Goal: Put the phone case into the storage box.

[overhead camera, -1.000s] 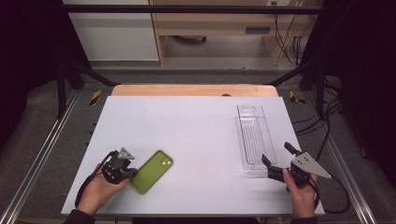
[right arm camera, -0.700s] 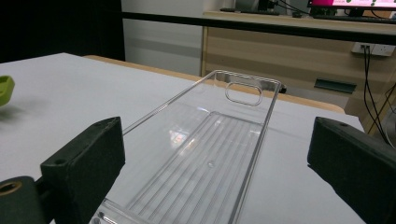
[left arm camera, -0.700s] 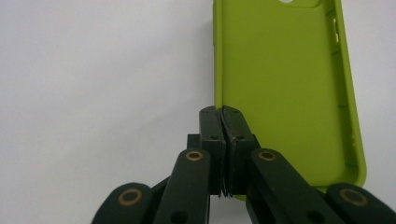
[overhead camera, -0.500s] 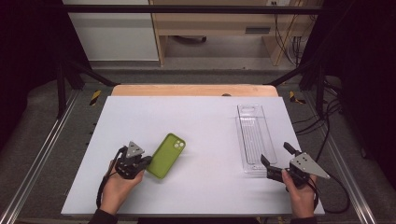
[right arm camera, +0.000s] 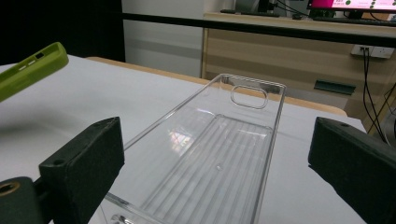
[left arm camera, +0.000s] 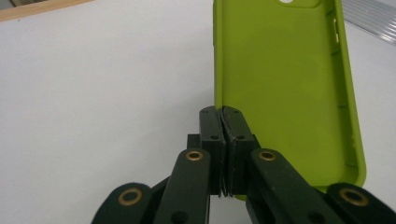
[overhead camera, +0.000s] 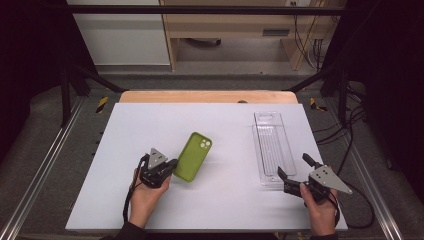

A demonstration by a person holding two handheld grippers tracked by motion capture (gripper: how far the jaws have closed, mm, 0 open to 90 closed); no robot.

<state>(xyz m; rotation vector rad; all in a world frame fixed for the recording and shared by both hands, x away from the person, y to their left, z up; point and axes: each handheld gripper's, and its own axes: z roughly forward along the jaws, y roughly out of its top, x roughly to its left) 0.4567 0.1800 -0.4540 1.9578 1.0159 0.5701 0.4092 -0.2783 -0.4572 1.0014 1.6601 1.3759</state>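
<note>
A lime-green phone case (overhead camera: 194,156) hangs just above the white table, near its middle. My left gripper (overhead camera: 172,164) is shut on the case's near edge. In the left gripper view the jaws (left arm camera: 222,112) pinch the thin wall of the case (left arm camera: 280,79), whose hollow inner side faces the camera. A clear plastic tray (overhead camera: 272,145) lies lengthwise at the right. My right gripper (overhead camera: 293,166) stands open at the tray's near end. In the right gripper view the tray (right arm camera: 224,140) runs away between the wide jaws (right arm camera: 217,154), and the case (right arm camera: 28,70) shows at upper left, raised over its shadow.
The white table top (overhead camera: 125,130) has bare room left of the case and between case and tray. A wooden strip (overhead camera: 207,96) edges the far side. Metal frame rails (overhead camera: 47,160) run along both sides, and cables (overhead camera: 350,130) lie off the right edge.
My left gripper has carried the green case to the right and farther from the person, toward the table's middle. The right gripper and the tray have stayed put.
</note>
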